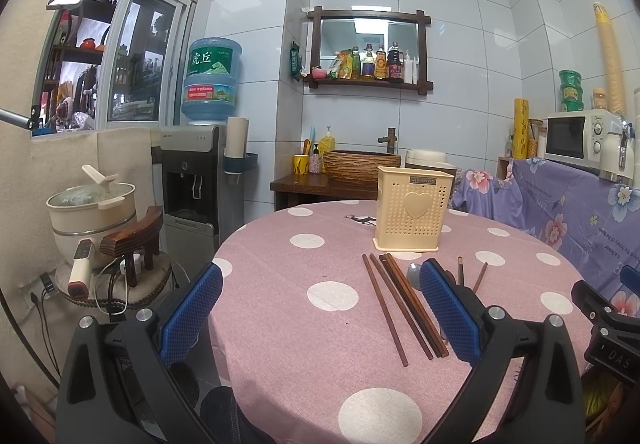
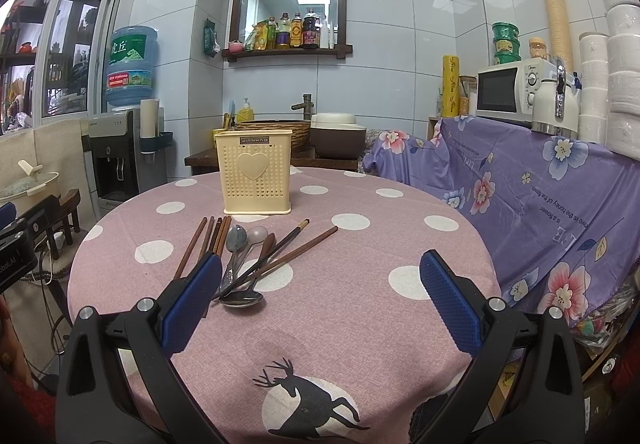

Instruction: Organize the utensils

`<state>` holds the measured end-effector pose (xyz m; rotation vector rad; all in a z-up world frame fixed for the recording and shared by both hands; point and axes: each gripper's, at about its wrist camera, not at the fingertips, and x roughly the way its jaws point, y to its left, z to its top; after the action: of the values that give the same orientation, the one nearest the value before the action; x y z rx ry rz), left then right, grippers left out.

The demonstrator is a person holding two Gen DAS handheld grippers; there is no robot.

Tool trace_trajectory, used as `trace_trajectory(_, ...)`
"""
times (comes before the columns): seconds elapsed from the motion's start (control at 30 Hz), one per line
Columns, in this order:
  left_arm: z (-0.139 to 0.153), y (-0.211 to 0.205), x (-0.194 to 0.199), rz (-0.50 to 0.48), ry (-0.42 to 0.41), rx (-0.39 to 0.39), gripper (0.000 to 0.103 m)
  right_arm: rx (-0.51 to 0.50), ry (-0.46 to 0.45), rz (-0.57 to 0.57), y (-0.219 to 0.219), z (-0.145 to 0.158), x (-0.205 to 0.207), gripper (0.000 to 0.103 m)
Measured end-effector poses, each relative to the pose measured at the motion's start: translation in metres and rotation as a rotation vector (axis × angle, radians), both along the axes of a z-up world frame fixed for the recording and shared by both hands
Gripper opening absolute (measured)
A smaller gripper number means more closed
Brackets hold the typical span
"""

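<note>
The left claw (image 1: 320, 308) stands wide open, empty, above the near left edge of the counter (image 2: 360, 324). The chopsticks (image 1: 400, 308) lie flat ahead of it, beside its right pad. Right of these, spoons (image 2: 240, 248) and two more chopsticks (image 2: 296, 252) lie in a loose pile. The holder (image 2: 256, 176) stands upright behind them. The right claw (image 2: 320, 304) hovers wide open, empty.
</note>
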<state>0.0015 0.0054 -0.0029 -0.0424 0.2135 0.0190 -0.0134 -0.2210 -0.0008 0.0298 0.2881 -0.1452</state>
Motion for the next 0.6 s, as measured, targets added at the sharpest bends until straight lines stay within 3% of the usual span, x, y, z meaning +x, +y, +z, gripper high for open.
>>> trace_trajectory(0.6, 0.0003, 0.0045, 0.0004, -0.003, 0.002, -0.001, 0.098, 0.001, 0.003, -0.001, -0.0001, -0.0012, -0.0017, 0.098)
